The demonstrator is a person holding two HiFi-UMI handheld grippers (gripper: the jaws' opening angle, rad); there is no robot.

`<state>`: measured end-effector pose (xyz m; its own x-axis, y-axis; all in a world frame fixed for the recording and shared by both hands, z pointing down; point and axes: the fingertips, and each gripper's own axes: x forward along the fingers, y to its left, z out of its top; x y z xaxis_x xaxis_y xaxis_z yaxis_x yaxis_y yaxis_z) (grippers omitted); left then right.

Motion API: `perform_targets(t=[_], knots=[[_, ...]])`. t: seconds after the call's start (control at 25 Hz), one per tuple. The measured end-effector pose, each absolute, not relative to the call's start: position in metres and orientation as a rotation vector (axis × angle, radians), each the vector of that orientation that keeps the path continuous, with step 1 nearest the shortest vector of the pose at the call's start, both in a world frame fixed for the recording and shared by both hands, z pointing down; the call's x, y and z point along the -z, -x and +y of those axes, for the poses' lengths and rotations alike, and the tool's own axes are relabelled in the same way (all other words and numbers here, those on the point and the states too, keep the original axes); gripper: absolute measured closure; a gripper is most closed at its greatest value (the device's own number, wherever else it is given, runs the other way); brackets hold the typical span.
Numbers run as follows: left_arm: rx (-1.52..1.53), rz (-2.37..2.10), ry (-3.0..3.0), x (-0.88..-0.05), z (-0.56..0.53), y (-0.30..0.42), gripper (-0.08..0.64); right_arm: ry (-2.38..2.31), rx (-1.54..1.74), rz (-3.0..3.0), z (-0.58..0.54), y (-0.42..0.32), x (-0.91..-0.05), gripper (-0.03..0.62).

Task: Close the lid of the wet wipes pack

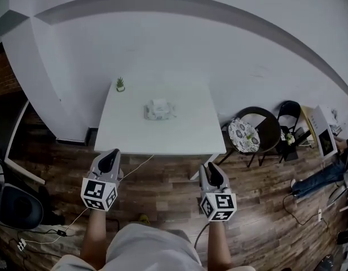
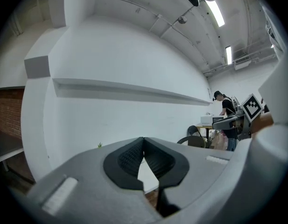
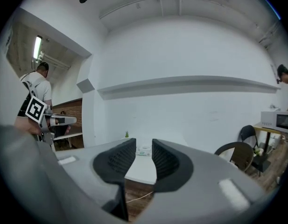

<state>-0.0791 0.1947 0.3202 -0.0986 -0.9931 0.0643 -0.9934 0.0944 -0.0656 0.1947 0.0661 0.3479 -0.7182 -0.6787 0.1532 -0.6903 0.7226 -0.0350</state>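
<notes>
The wet wipes pack lies near the middle of a white table; whether its lid is up or down is too small to tell. Both grippers hang over the wooden floor, short of the table's near edge, pointing at it. My left gripper is shut with nothing in it; in its own view the pads meet at their tips. My right gripper is open and empty. Through its gap I see the distant pack on the table.
A small potted plant stands at the table's far left corner. A round chair with a patterned cushion and a black chair stand to the right. Cables trail on the floor. A white wall rises behind the table.
</notes>
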Motion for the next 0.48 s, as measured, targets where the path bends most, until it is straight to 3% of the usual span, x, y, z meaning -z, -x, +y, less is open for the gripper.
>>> perform_targets(t=[0.48], knots=[[-0.13,-2.251,-2.088,-0.354,0.099,0.149,0.557,-1.095,-0.125,-2.766,-0.029,-0.114,-0.36,0.479]])
